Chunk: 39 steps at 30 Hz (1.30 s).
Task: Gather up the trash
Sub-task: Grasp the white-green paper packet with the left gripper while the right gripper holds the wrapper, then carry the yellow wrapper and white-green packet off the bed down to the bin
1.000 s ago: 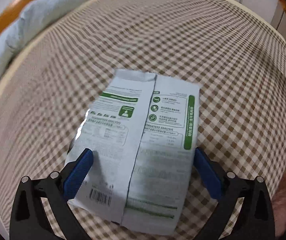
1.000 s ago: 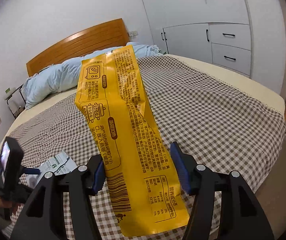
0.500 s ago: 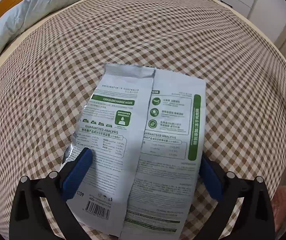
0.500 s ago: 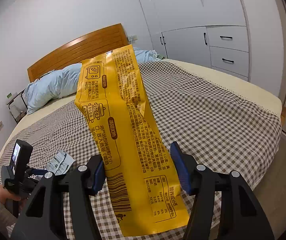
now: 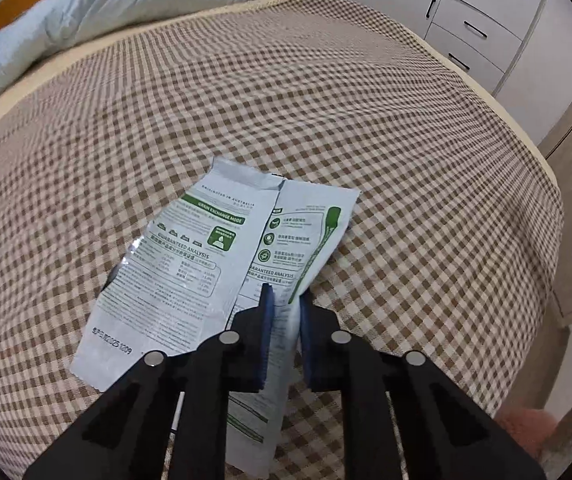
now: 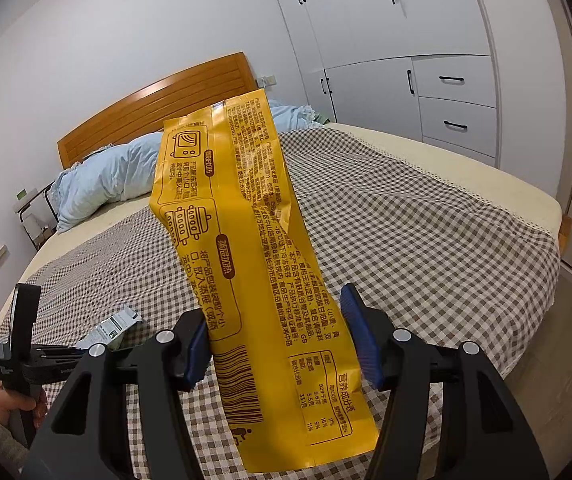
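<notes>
The bed (image 5: 326, 128), under its checked cover, fills both views. In the right wrist view a long yellow wrapper (image 6: 254, 264) stands up the middle of the frame, clamped across its width in the right gripper (image 6: 276, 340); it is thin, light film, stiff enough to hold upright. At lower centre of the left wrist view the white-and-green wrapper (image 5: 190, 272) lies partly on the cover. The left gripper (image 5: 284, 340) has just been closing and now pinches its buckled right half. Slick, crinkly film: a folded double layer holds better than a single edge.
</notes>
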Each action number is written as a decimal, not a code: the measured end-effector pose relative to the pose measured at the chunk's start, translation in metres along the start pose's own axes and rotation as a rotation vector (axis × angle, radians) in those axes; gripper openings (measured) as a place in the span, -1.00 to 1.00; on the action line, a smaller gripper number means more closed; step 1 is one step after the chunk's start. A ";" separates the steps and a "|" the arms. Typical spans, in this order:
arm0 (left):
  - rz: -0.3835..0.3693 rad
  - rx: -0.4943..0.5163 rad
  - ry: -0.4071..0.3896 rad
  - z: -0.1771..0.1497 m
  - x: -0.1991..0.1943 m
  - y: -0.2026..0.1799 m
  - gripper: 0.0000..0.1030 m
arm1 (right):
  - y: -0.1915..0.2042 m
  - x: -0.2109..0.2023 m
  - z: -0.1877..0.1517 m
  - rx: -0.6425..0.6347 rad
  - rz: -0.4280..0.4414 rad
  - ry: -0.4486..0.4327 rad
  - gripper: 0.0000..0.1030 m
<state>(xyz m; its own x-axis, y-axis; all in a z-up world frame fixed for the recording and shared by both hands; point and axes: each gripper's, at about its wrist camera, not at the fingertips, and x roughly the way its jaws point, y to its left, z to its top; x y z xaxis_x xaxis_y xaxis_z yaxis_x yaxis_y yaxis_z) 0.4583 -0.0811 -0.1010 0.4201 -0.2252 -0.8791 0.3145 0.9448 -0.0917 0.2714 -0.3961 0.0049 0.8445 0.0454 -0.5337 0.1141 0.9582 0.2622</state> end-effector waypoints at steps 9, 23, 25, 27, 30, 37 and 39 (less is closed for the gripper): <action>0.090 0.083 -0.178 -0.006 -0.053 -0.033 -0.96 | 0.000 0.000 0.001 -0.001 0.006 -0.002 0.12; 0.143 0.183 -0.364 -0.026 -0.124 -0.077 -0.99 | 0.004 -0.005 -0.002 -0.026 0.028 -0.004 0.12; 0.142 0.189 -0.378 -0.028 -0.130 -0.080 -0.99 | 0.005 -0.008 -0.002 -0.034 0.035 -0.004 0.12; 0.141 0.196 -0.386 -0.031 -0.135 -0.084 -0.99 | 0.007 -0.010 -0.002 -0.040 0.044 -0.007 0.12; 0.136 0.197 -0.395 -0.037 -0.146 -0.092 -0.99 | 0.007 -0.018 -0.004 -0.046 0.061 -0.016 0.12; 0.121 0.202 -0.424 -0.062 -0.174 -0.117 -0.99 | 0.003 -0.043 -0.010 -0.063 0.070 -0.028 0.12; 0.108 0.203 -0.430 -0.070 -0.183 -0.123 -0.99 | 0.002 -0.053 -0.011 -0.072 0.068 -0.036 0.12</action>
<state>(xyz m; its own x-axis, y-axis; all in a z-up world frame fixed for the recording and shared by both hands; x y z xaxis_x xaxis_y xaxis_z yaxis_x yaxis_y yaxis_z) 0.2832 -0.1395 0.0383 0.7597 -0.2467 -0.6016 0.3916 0.9122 0.1205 0.2216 -0.3938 0.0250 0.8673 0.1017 -0.4873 0.0196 0.9712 0.2377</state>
